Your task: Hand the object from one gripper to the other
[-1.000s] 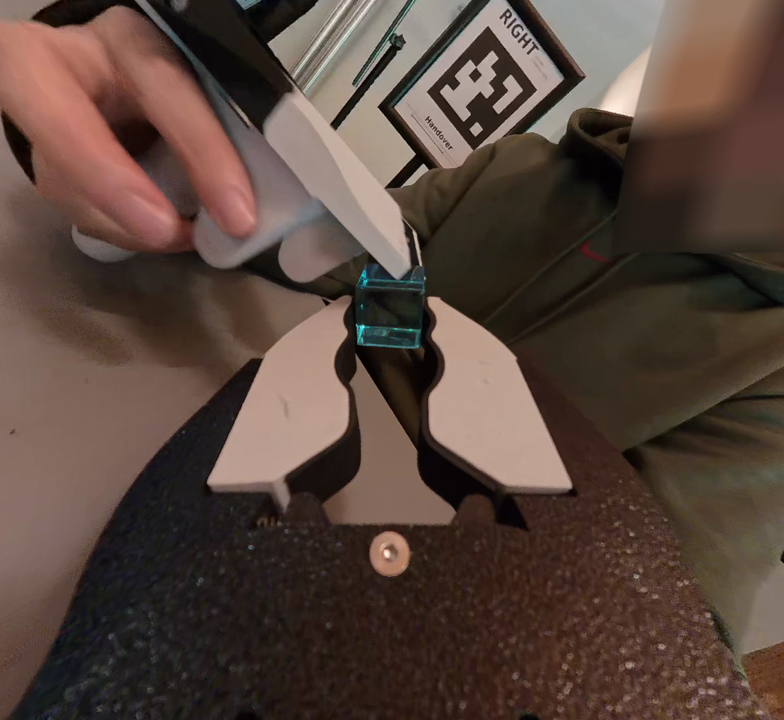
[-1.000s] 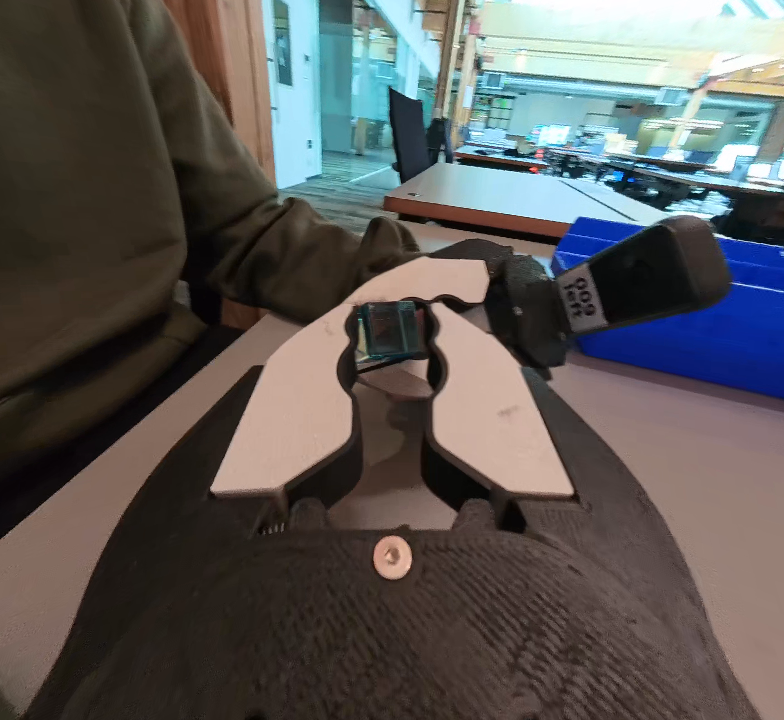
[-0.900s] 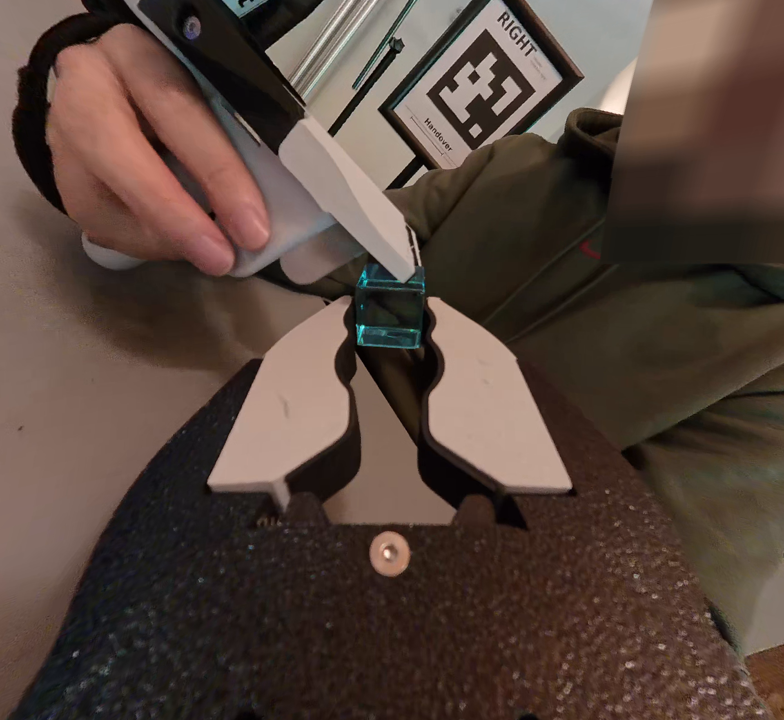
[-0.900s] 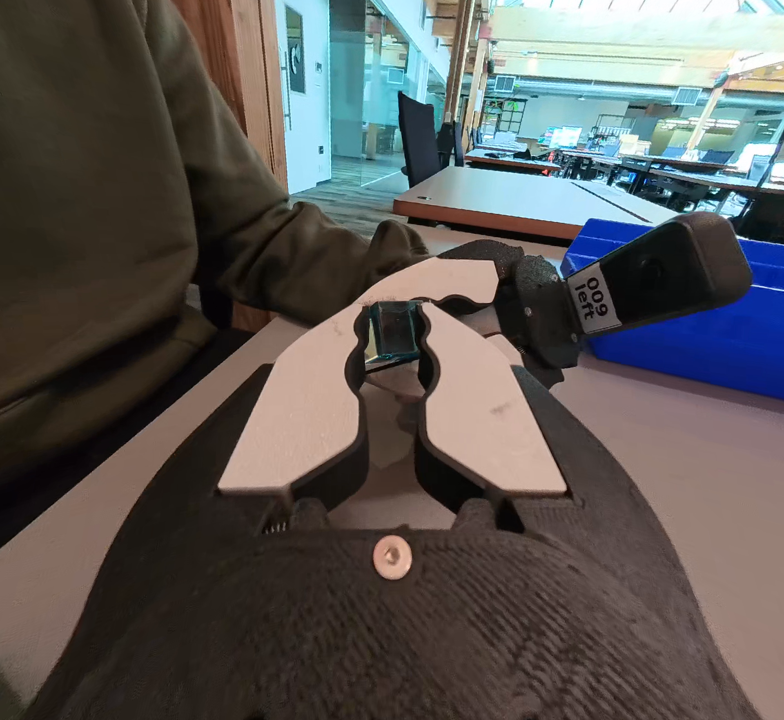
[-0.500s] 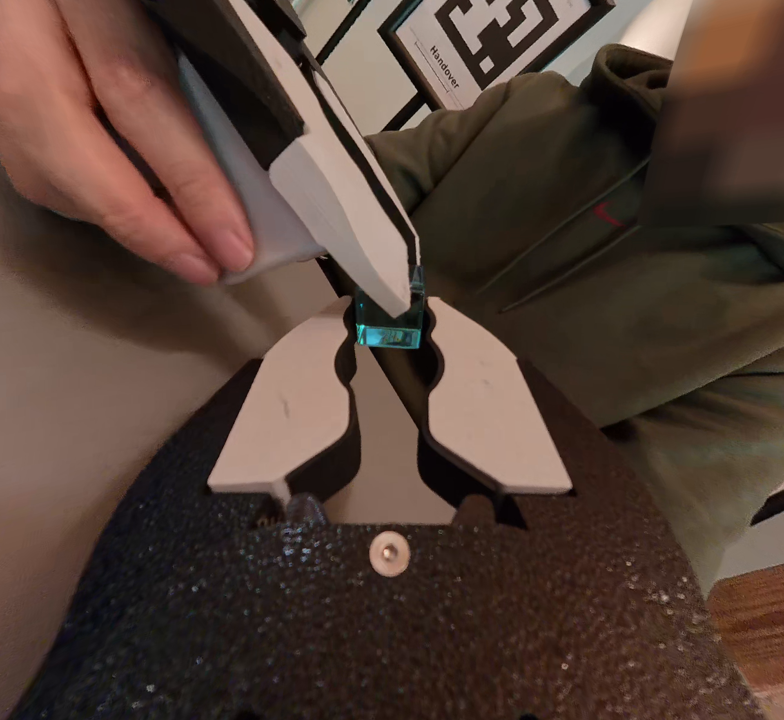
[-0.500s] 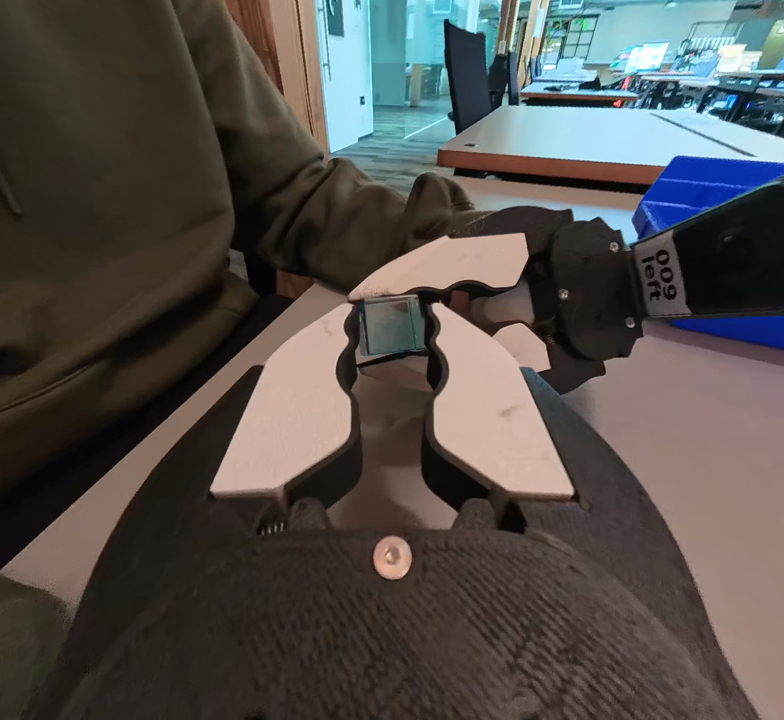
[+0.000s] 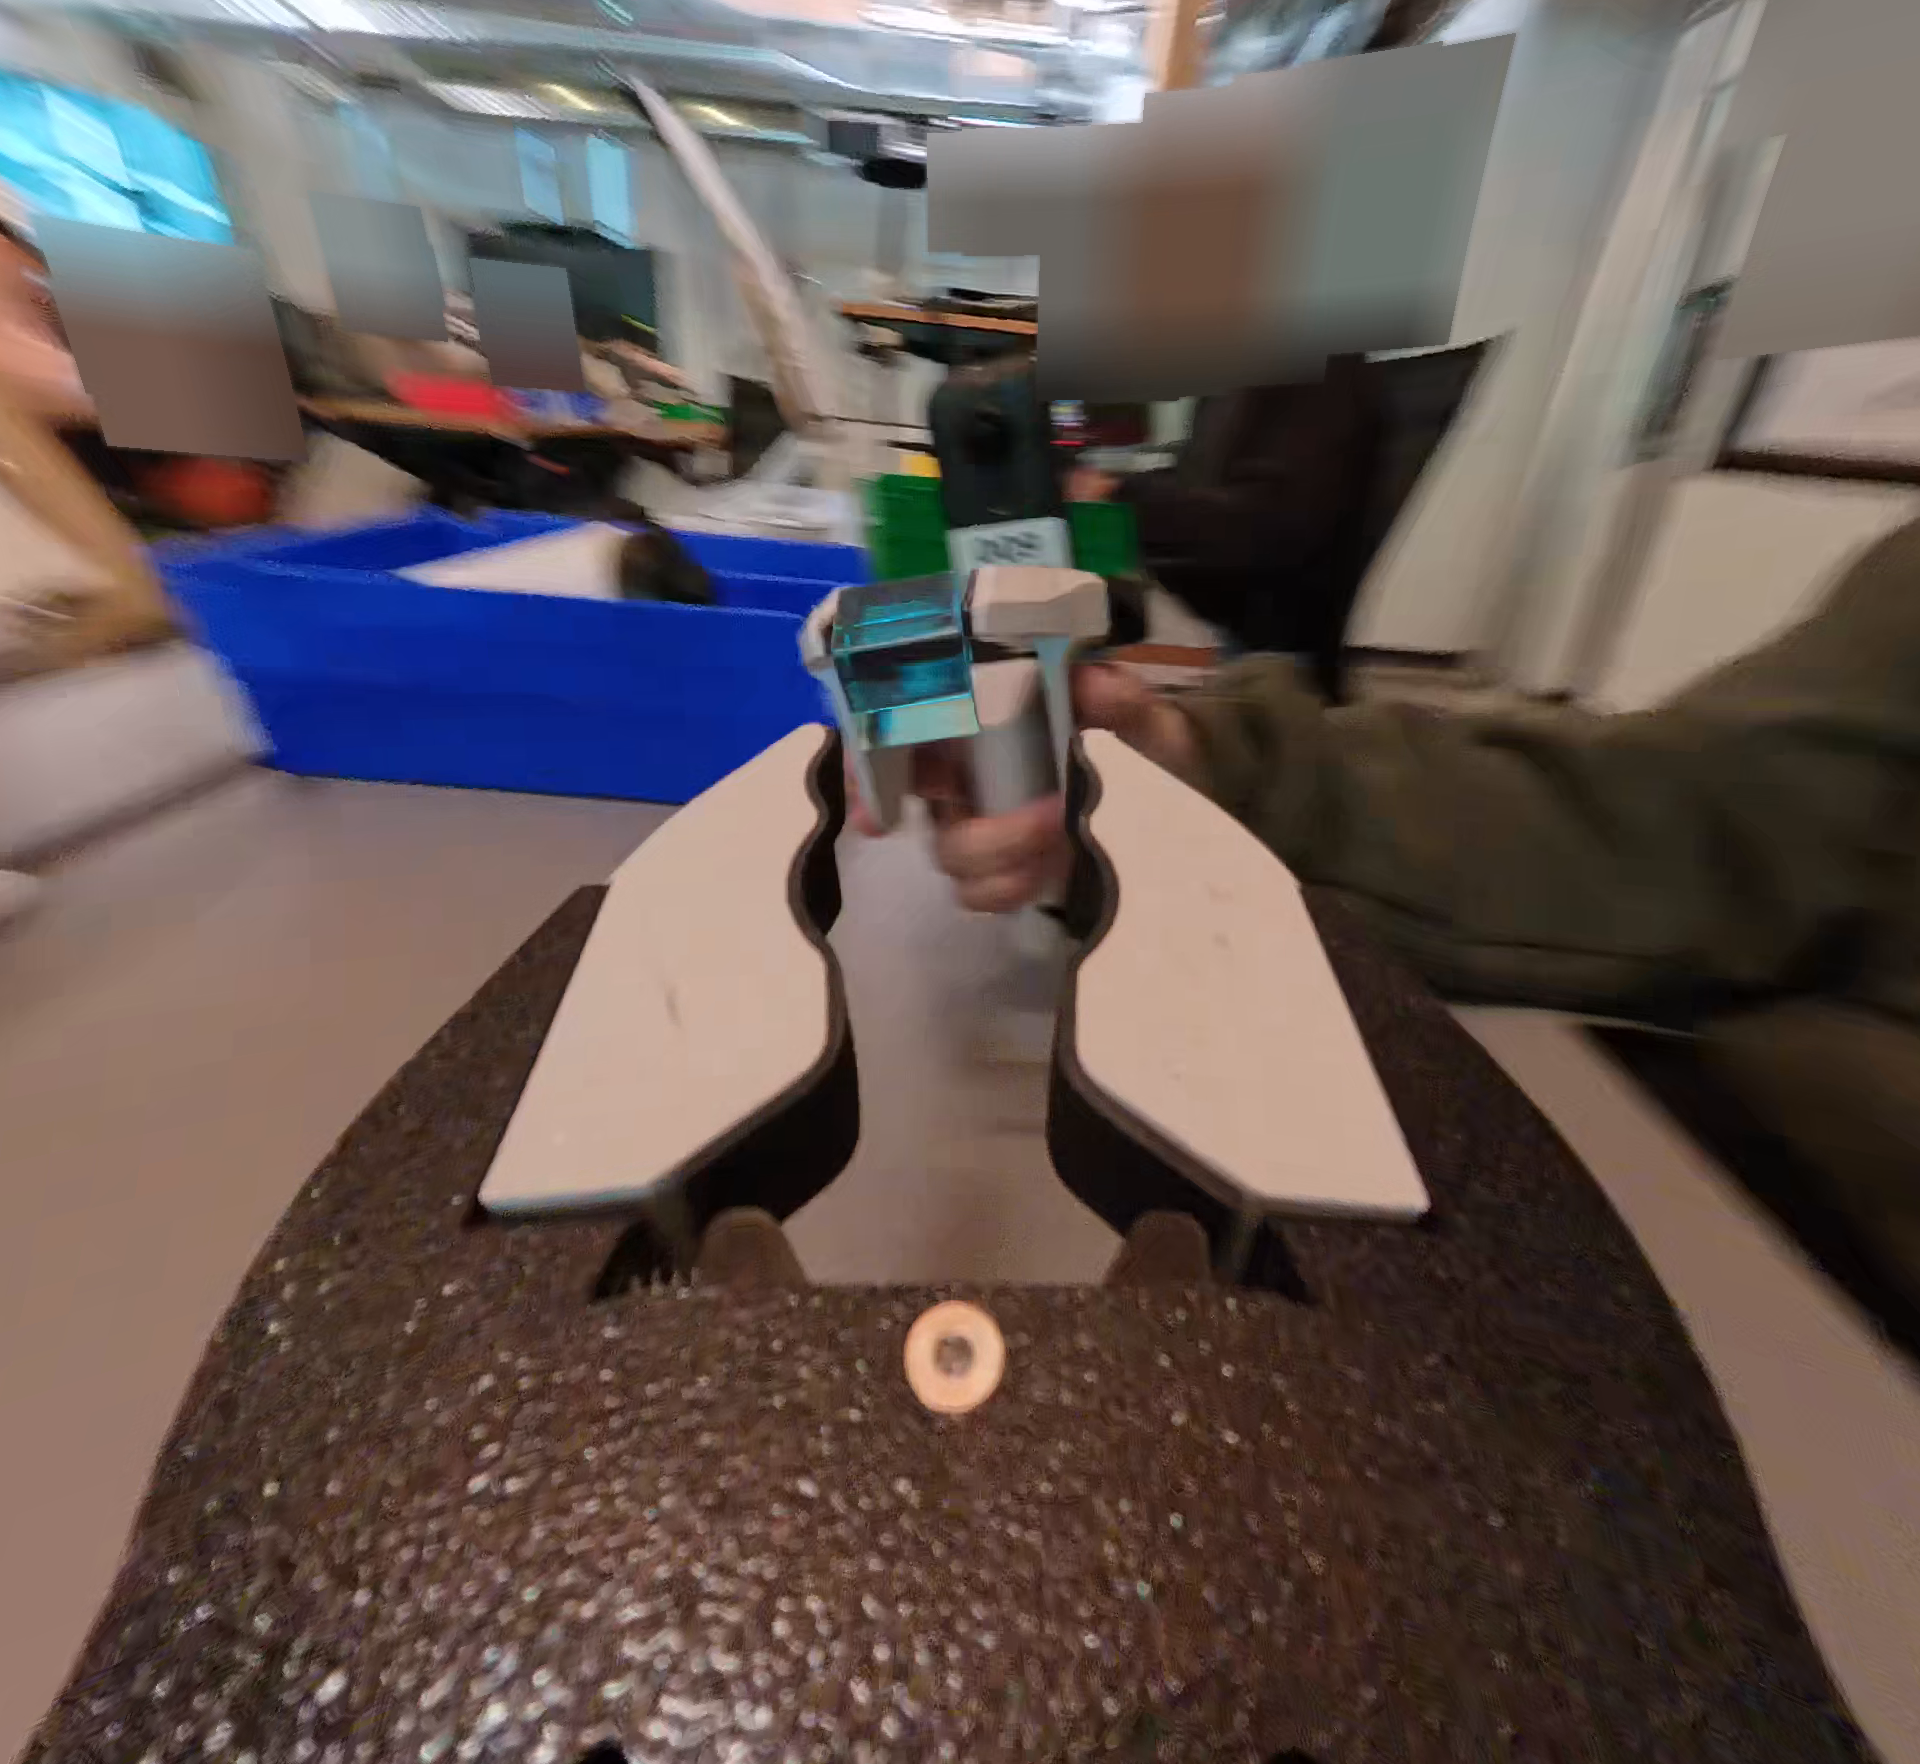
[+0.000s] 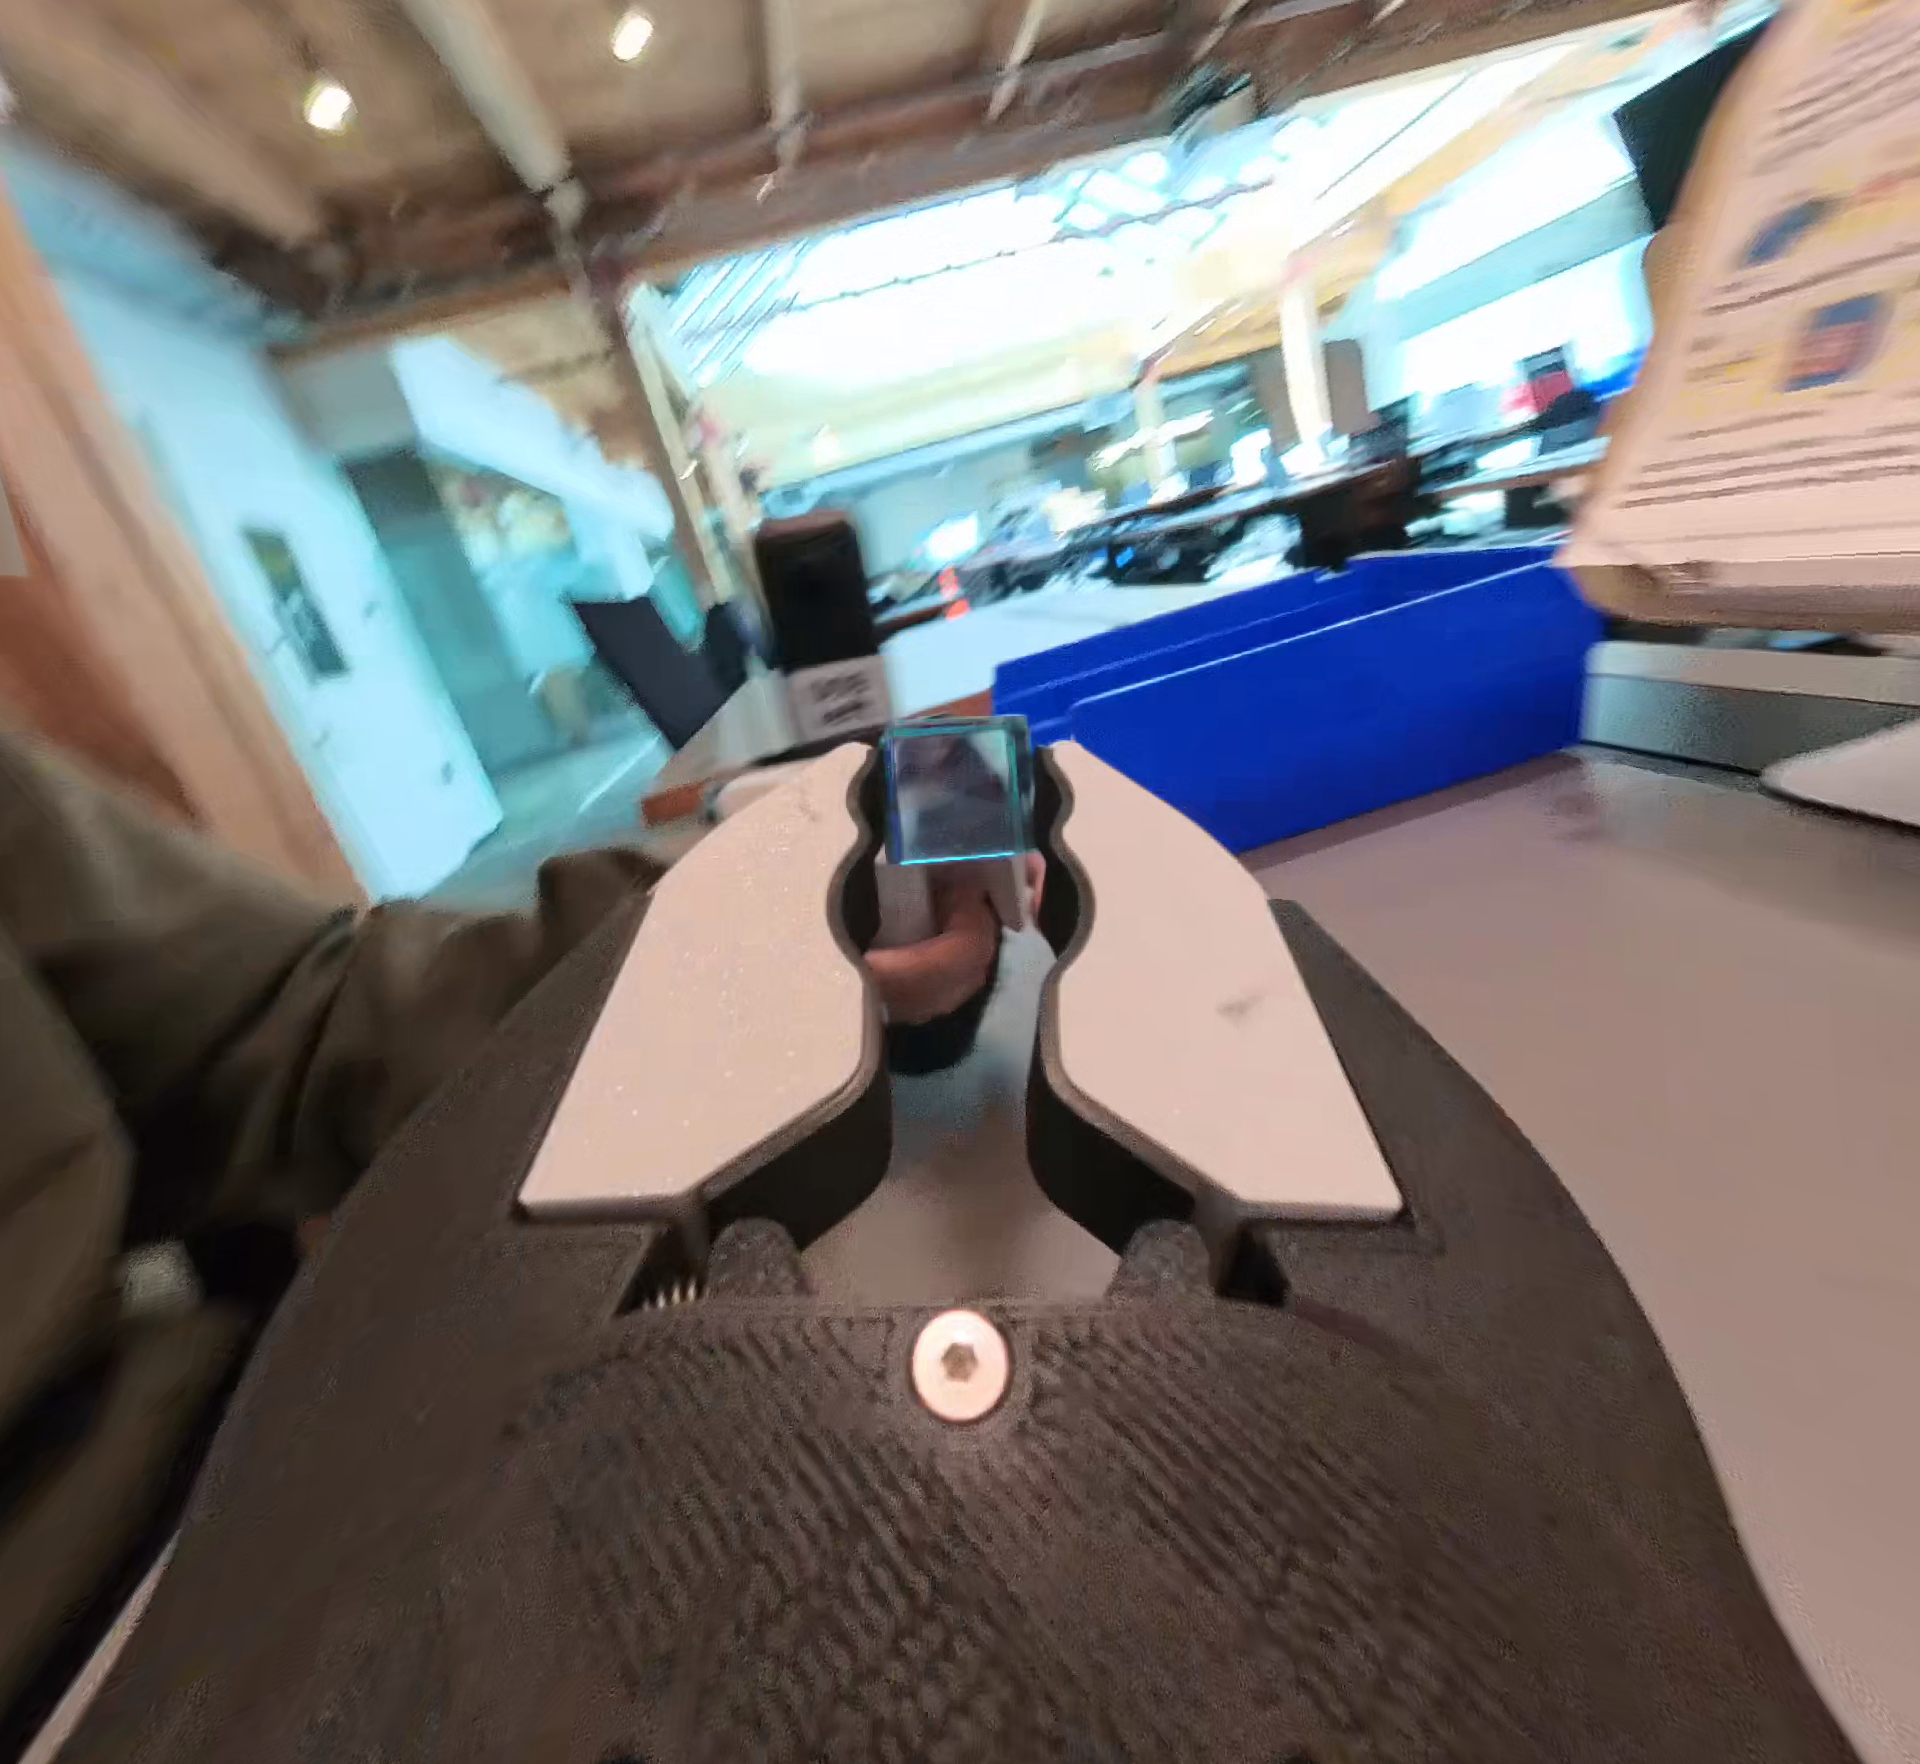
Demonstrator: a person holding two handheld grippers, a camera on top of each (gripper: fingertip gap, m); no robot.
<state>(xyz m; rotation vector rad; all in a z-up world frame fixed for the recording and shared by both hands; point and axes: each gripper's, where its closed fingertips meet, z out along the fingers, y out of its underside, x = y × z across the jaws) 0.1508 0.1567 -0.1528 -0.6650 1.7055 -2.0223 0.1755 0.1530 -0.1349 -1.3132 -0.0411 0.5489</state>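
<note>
Since half a second ago the tools have parted; both views now swing across the grey bench (image 7: 312, 935) and blue plastic bin (image 7: 499, 665), the left tool (image 7: 951, 779) gaping with nothing in it, clear of the exchange; the right tool (image 8: 956, 805) alone pinches the small clear teal-edged cube (image 8: 954, 802) at its fingertips, aloft, so the transfer looks done.

Both wrist views are smearing w/ motion blur; bkgd is streaking, esp. toward the edges, where fisheye is bending lines. I'm getting sharp focus only on the near gripper bodies. Right view: ceiling spotlights (image 8: 328, 106) and a bright window area (image 8: 935, 280) are blowing out, casting cool daylight. Left view is staying evenly lit, soft shadows, glints speckling the black housing (image 7: 935, 1558).
</note>
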